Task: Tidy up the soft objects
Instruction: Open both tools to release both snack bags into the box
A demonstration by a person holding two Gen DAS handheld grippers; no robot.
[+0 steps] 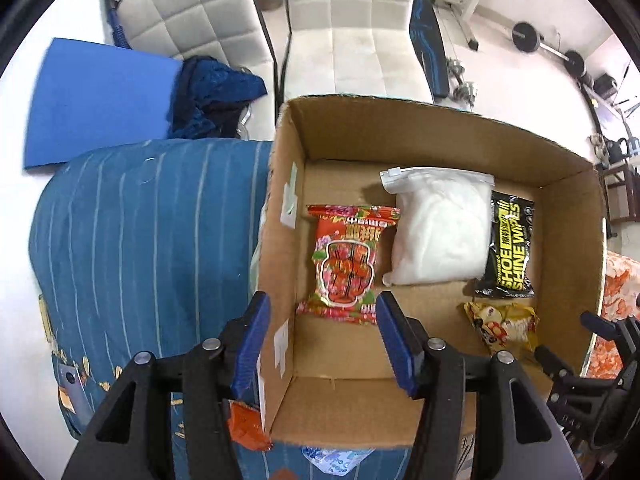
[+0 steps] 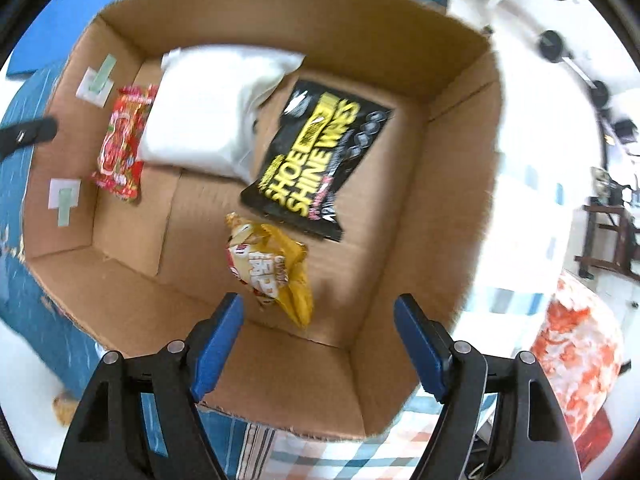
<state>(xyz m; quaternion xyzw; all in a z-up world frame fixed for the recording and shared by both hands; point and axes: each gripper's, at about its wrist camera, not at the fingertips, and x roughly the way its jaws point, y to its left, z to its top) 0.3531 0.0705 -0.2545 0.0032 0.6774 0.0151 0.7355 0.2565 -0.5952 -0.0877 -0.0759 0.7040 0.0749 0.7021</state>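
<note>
An open cardboard box (image 1: 568, 216) (image 2: 448, 208) holds a red flowered packet (image 1: 346, 264) (image 2: 120, 144), a white zip bag (image 1: 440, 228) (image 2: 208, 112), a black shoe shine wipes pack (image 1: 508, 248) (image 2: 316, 160) and a yellow snack pouch (image 1: 500, 324) (image 2: 276, 268). My left gripper (image 1: 320, 344) is open and empty, straddling the box's left wall just short of the red packet. My right gripper (image 2: 318, 344) is open and empty above the box's near edge, just short of the yellow pouch.
The box rests on a blue striped quilt (image 1: 152, 240). An orange packet (image 1: 246, 428) lies under my left finger. A blue mat (image 1: 96, 100) and dark blue knit cloth (image 1: 216, 96) lie at the back left. An orange-and-white cushion (image 2: 580, 352) sits right. White chairs (image 1: 352, 40) stand behind.
</note>
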